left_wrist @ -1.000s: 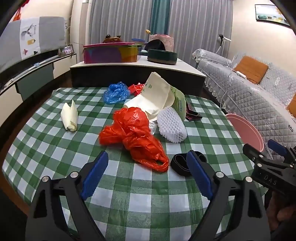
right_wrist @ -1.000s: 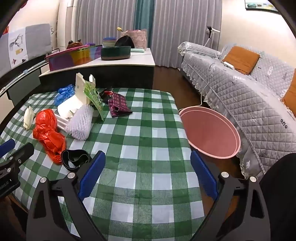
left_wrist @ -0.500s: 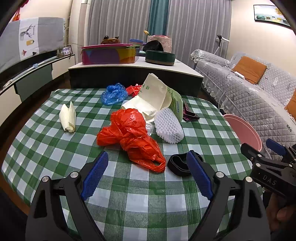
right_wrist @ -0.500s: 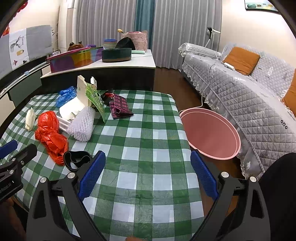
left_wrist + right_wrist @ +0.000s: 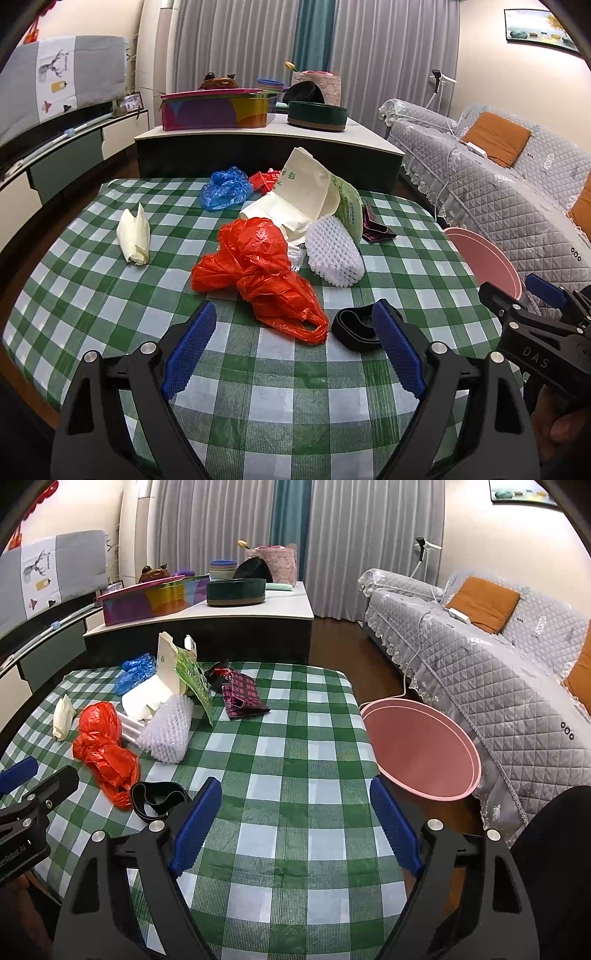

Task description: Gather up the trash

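Observation:
Trash lies on the green checked table [image 5: 110, 295]: a red plastic bag [image 5: 258, 269], a black band [image 5: 354, 328], a white foam net [image 5: 332, 251], a blue bag [image 5: 225, 188], a cream wrapper [image 5: 133, 236], an open white food box [image 5: 299, 195], a green packet [image 5: 349, 208] and a maroon wrapper [image 5: 243, 696]. My left gripper [image 5: 293, 310] hovers open just short of the red bag and the band, holding nothing. My right gripper [image 5: 295, 782] hangs over bare cloth at the table's right, its jaws closing with nothing between them.
A pink basin [image 5: 421, 749] sits low beside the table's right edge, in front of a grey quilted sofa [image 5: 498, 686]. Behind the table stands a dark counter [image 5: 266, 158] with a colourful tin and a green round tin.
The right gripper's jaws have drawn a little closer together. Both hands stay almost still and the trash has not moved.

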`<state>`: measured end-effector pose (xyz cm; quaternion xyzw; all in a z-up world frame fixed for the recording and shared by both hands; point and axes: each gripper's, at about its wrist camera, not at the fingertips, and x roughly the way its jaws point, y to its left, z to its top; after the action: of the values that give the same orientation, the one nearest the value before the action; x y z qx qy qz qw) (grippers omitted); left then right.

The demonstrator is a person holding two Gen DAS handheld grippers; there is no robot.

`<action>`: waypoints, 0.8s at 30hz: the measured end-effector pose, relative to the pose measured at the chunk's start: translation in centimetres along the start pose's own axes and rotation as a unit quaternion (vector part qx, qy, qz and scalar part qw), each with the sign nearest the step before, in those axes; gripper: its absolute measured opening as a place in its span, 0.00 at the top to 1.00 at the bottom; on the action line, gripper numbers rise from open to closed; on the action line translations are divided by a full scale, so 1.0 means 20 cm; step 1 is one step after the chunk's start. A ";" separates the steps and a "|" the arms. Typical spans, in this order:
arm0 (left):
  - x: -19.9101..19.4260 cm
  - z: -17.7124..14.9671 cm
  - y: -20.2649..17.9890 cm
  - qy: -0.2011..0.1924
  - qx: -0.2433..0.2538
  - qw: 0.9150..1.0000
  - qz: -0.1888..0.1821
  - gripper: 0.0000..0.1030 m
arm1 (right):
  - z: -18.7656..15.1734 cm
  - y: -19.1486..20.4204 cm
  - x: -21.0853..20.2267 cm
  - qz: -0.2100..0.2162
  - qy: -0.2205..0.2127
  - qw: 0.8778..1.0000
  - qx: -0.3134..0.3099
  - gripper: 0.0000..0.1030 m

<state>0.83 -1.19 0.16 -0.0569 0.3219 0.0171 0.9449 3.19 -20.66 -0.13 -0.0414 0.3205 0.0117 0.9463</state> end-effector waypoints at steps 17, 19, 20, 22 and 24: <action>0.00 0.00 -0.01 -0.001 0.000 1.000 0.000 0.19 | 0.01 0.01 -0.01 0.006 -0.005 1.000 -0.004 0.27; 0.00 0.00 -0.01 -0.001 0.000 1.000 0.000 0.19 | 0.01 0.01 -0.01 0.006 -0.004 1.000 -0.001 0.27; 0.00 0.00 -0.01 -0.002 0.000 1.000 0.000 0.19 | 0.00 0.01 -0.01 0.007 -0.003 1.000 0.000 0.27; 0.00 0.00 -0.01 -0.002 -0.001 1.000 0.000 0.19 | 0.00 0.00 0.00 0.010 -0.001 1.000 0.004 0.27; 0.00 0.00 -0.01 -0.002 0.000 1.000 0.000 0.19 | 0.00 0.01 -0.01 0.012 -0.001 1.000 0.003 0.28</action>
<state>0.85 -1.35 0.15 -0.0570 0.3203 0.0174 0.9454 3.11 -20.55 0.02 -0.0343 0.3198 0.0220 0.9466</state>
